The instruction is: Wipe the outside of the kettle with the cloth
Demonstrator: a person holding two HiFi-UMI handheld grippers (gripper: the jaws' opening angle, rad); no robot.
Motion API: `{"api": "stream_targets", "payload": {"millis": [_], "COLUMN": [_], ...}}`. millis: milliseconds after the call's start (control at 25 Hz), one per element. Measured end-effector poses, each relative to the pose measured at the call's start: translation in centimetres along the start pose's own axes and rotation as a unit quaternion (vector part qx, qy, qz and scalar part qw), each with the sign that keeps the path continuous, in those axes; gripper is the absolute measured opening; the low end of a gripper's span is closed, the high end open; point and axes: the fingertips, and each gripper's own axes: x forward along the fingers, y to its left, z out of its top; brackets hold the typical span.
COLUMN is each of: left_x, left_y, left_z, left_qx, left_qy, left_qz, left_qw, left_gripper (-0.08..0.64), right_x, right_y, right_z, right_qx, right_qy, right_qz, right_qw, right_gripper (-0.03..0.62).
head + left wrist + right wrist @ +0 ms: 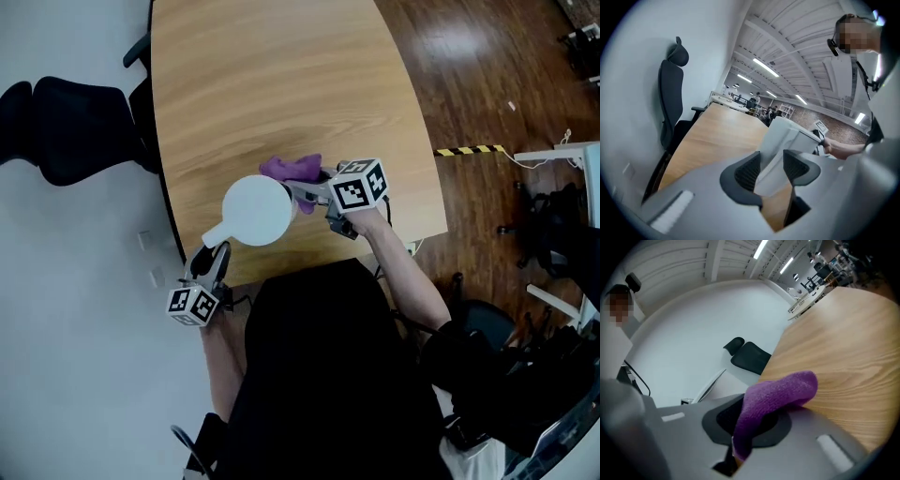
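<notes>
Left gripper (771, 168) pinched the kettle (258, 211) by its handle (780, 150) near the table (281, 84) edge, the right gripper (307, 195) clamped the cloth (291, 169) just beside it, so a hard wipe might have twisted it loose or shoved it off.

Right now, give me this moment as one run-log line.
left gripper: shut on kettle handle | right gripper: shut on cloth | cloth: beside kettle, contact unclear | kettle: upright on table
</notes>
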Motion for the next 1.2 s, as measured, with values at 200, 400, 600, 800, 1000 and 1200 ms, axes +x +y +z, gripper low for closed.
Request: {"api": "stream_targets", "payload": {"millis": [200,400,600,800,1000,1200], "left_x": [1.5,4.6,13.9,13.9,14.2,14.4], "left_y": [-1.8,-13.1,-18.8,-16.7,-16.5,-16.2], "left_z": [1.3,8.5,6.2,3.9,3.7,4.5], "left_qx": [-0.036,0.126,0.211,0.214,0.220,0.223], "left_qy": [-0.011,-0.022,0.075,0.106,0.105,0.098], "left_qz": [0.003,-0.022,-0.008,0.030,0.048,0.050], "left_qw": [0.9993,0.9915,0.9747,0.9707,0.9687,0.9686], "left_gripper": [0.389,0.372,0.400,0.434,0.434,0.434], "right_x": [-7.2,-13.0,-12.6,-5.7,-7.9,-7.6], "right_y": [-4.3,-1.4,-0.7,-9.2,-10.3,-4.2], "right_z": [-0.6,-0.1,-0.7,-9.4,-8.8,-4.6], "right_qx": [0.046,0.074,0.082,0.100,0.100,0.058], "right_qy": [-0.103,-0.254,-0.301,-0.150,-0.138,-0.186], "right_qz": [-0.008,0.201,0.283,0.093,0.058,0.212], "right_qw": [0.994,0.943,0.907,0.979,0.984,0.958], "right_gripper": [0.021,0.020,0.023,0.023,0.023,0.024]}}
